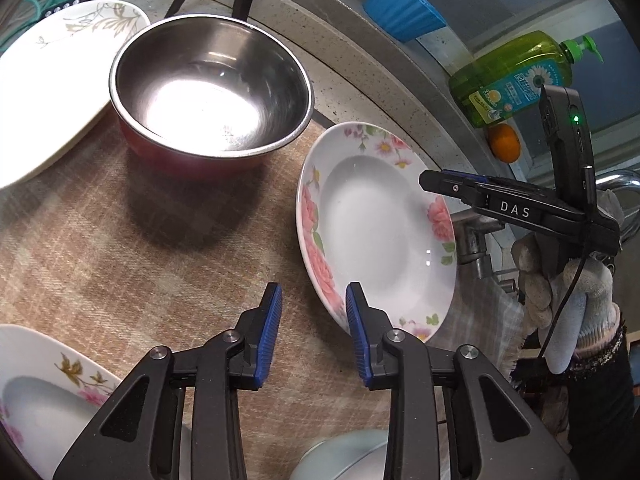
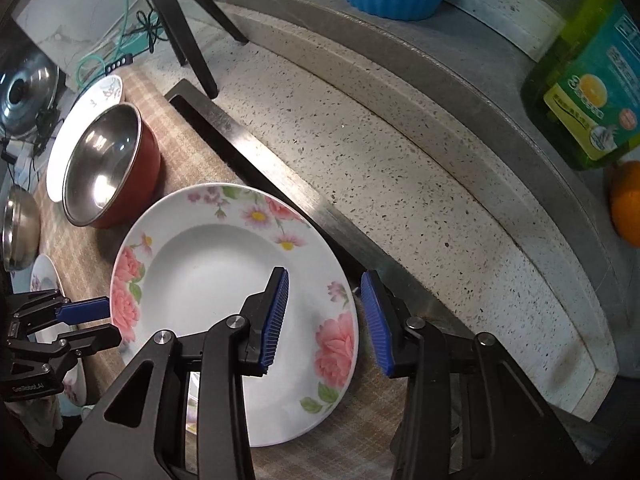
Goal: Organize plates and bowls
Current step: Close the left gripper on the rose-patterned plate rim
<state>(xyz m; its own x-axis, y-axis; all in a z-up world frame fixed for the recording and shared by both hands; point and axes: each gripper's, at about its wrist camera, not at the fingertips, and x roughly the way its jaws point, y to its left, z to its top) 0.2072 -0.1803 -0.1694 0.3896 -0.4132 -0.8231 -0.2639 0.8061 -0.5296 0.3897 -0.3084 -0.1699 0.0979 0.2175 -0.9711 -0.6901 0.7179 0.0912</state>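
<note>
Right gripper [image 2: 326, 316]: jaws spread, straddling flowered plate [image 2: 224, 280] rim, frame centre. Left gripper [image 1: 314, 334]: jaws spread, empty, beside plate.

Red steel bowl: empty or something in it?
Empty. The red bowl stands upright on the checked cloth, and both wrist views show only its bare shiny steel interior with glare, nothing inside.

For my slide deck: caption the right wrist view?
Open right gripper straddling the far rim of the rose-patterned plate on a checked cloth.
</note>
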